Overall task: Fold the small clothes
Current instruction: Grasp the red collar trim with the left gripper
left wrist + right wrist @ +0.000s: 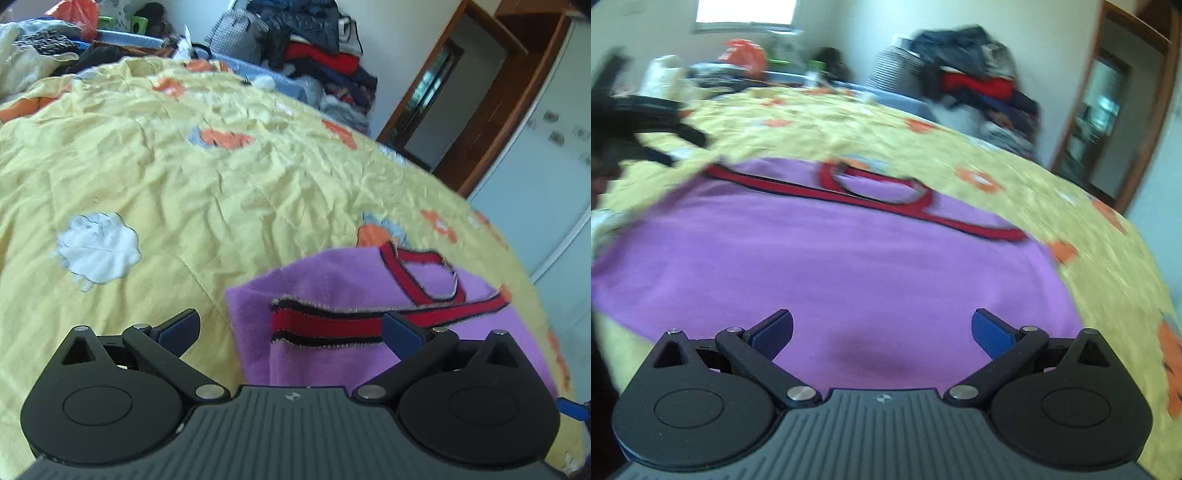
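The left tongs are wide apart and hold nothing. They hang just above the left edge of a purple top with red and black trim. The right tongs are wide apart too, with nothing in them, over the plain purple middle of the top. The top lies flat on a yellow bedsheet with orange and white patches. Far off, at 1 o'clock, a pile of clothes sits by a brown door frame.
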Motion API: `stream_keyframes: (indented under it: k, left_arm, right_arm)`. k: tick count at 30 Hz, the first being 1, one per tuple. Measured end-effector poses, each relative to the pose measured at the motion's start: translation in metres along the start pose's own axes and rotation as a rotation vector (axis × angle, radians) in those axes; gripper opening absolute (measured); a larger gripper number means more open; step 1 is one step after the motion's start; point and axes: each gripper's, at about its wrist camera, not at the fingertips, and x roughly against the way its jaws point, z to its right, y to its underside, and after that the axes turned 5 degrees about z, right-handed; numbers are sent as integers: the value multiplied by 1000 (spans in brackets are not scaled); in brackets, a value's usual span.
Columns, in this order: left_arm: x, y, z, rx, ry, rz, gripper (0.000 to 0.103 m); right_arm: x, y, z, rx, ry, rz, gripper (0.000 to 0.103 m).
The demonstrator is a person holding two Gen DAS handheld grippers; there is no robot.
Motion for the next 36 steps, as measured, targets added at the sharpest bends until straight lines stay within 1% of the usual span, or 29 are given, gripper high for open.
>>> stream_keyframes:
  k: [1, 3, 4, 7, 9, 11, 12, 14, 15, 17, 19, 20, 22, 23, 24, 25, 26, 28, 30, 33, 36]
  left_arm:
    - [-4, 2, 2, -4, 8, -10, 103]
    - [-13, 7, 6, -30, -6, -37, 103]
    - [-17, 9, 6, -40, 3, -51, 103]
    - [-21, 14, 12, -101, -8, -46, 103]
    - [-23, 14, 13, -116, -11, -53, 103]
    - [-24, 13, 12, -103, -8, -55, 103]
    - [-23, 13, 9, -79, -2, -43, 103]
    - [-23, 12, 6, -47, 5, -30, 103]
    - [-24, 10, 7, -52, 2, -39, 101]
    - [-25, 9, 10, -65, -4, -50, 98]
    - [-25, 10, 15, -111, -22, -56, 88]
    - [-25, 11, 18, -135, -29, -58, 86]
    - [-25, 11, 18, -144, -21, -59, 69]
    - [-24, 9, 17, -137, -27, -62, 65]
    - [-24, 7, 14, -122, -25, -64, 50]
    - [-24, 4, 10, -93, -17, -71, 39]
    - [-24, 2, 5, -65, -7, -75, 35]
    - [-23, 0, -2, -34, 14, -81, 21]
    - [-22, -2, -8, 1, 37, -88, 14]
    - [-21, -5, -12, 44, 58, -93, 12]
    - [-18, -7, -11, 57, 69, -93, 12]
  right_arm:
    - [0, -2, -5, 2, -35, 5, 103]
    - [0, -4, -15, 2, -105, 4, 103]
    - [0, -5, -20, 2, -124, -1, 103]
    - [-5, -9, -33, 4, -178, -31, 103]
    - [-9, -11, -36, -21, -220, -50, 103]
    - [-13, -13, -39, -52, -243, -59, 103]
    - [-14, -13, -41, -59, -250, -52, 103]
    - [-13, -13, -51, -40, -246, -31, 103]
    - [-15, -13, -56, -24, -235, -25, 103]
    - [-15, -13, -66, 1, -242, -12, 103]
    - [-14, -12, -76, 28, -253, 1, 103]
    - [-14, -11, -80, 41, -263, 0, 103]
    - [-13, -12, -86, 51, -289, 6, 103]
    - [-13, -12, -88, 55, -304, 8, 103]
    - [-13, -12, -91, 61, -314, 9, 103]
    - [-12, -12, -95, 68, -321, 10, 103]
    - [-12, -12, -98, 78, -333, 10, 103]
    - [-9, -12, -104, 93, -352, 17, 103]
    - [-8, -12, -109, 112, -363, 18, 103]
    - [-8, -14, -118, 136, -367, 22, 103]
    - [-7, -16, -130, 172, -379, 39, 103]
